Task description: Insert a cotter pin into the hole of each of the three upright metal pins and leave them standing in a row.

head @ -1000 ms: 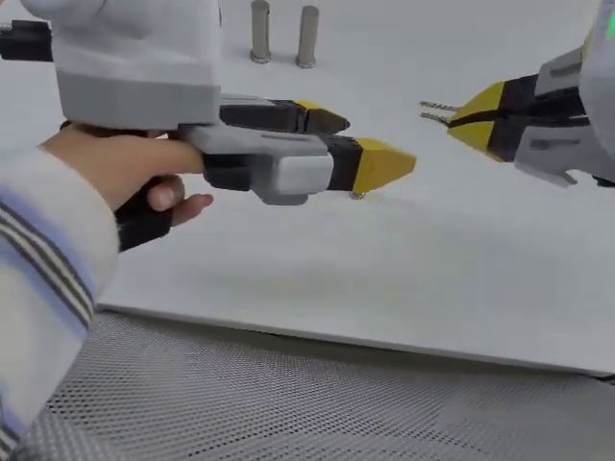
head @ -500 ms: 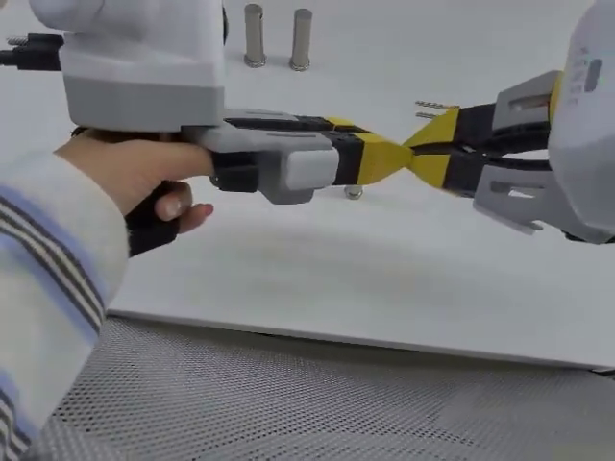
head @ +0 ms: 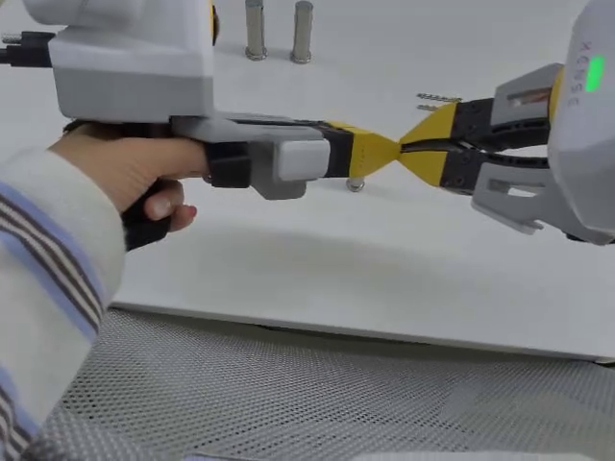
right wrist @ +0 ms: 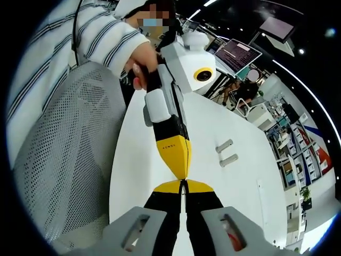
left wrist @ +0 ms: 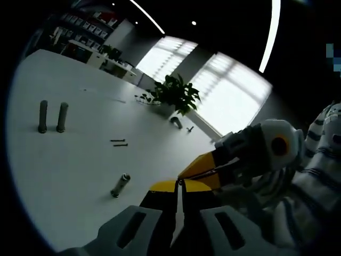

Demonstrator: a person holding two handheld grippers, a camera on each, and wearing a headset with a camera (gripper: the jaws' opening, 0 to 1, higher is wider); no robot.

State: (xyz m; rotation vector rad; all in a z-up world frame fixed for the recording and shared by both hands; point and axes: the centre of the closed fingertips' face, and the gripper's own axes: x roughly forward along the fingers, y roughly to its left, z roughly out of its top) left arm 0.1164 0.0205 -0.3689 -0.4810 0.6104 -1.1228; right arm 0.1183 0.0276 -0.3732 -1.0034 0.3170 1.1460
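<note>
**Tip to tip at mid-frame**

Head view: the left gripper (head: pixel 384 152), held by a hand (head: pixel 135 173) at the left, points right and meets the right gripper (head: pixel 418 154) nose to nose above the white table (head: pixel 317 269). Both sets of jaws are pressed together, and I cannot tell whether they pinch anything. At the top edge an upright metal pin (head: pixel 255 29) stands beside a second upright pin (head: pixel 303 31). Cotter pins (head: pixel 439 98) lie flat at upper right. A third metal pin (head: pixel 356 183) peeks out just under the left gripper. Grey mesh (head: pixel 288 394) spans the bottom.

Left gripper view: its own jaws show a hairline slit. The third metal pin lies tilted on the table, lower left of centre. Beyond are a potted plant (left wrist: pixel 170 93), bright windows (left wrist: pixel 234 90) and shelves (left wrist: pixel 80 26) at upper left.

Right gripper view: its own jaws are closed, touching the left gripper's tip. A striped sleeve (right wrist: pixel 96 37) is at upper left and a monitor (right wrist: pixel 242 53) at upper right.
</note>
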